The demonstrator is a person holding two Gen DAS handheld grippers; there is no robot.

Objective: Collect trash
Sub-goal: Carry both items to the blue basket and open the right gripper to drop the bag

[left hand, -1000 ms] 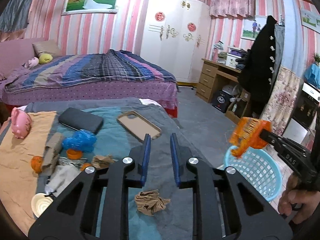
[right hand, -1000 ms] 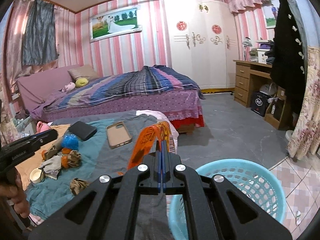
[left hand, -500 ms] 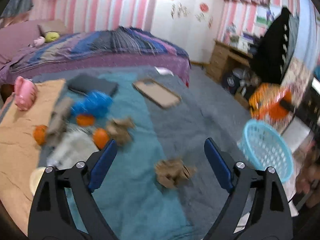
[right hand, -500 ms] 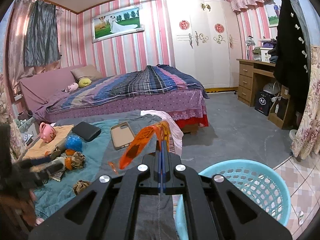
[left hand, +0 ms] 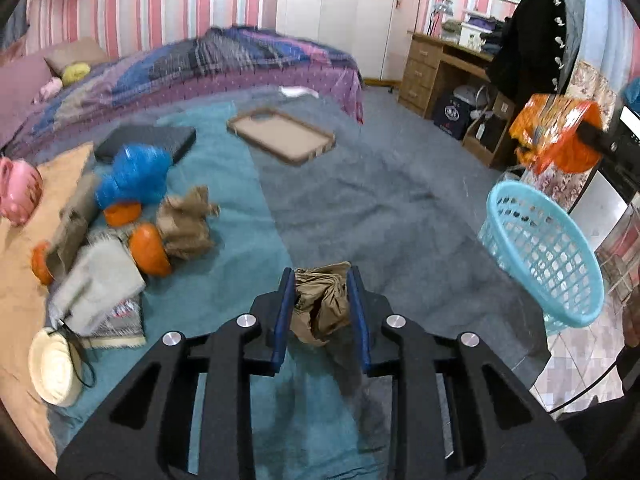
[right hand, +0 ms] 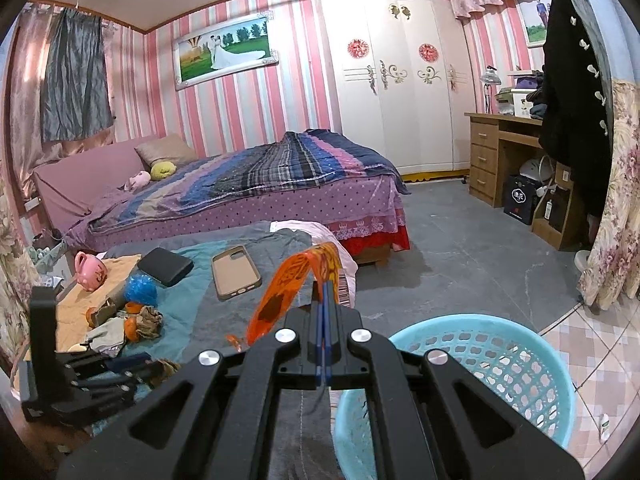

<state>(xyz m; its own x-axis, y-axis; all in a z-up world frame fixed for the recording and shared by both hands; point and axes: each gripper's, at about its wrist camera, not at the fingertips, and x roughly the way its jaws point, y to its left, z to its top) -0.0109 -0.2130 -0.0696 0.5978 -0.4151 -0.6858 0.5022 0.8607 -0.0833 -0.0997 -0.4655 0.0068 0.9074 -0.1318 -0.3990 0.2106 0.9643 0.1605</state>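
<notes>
Both hand-held grippers grasping trash

My left hand-held gripper (left hand: 320, 298) clamps crumpled brown paper (left hand: 320, 306); my right hand-held gripper (right hand: 325, 308) pinches an orange printed wrapper (right hand: 288, 288), barcode visible, text unreadable.

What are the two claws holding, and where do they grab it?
Left claw squeezes the crumpled brown paper by its sides. Right claw pinches the orange wrapper by its edge.
</notes>
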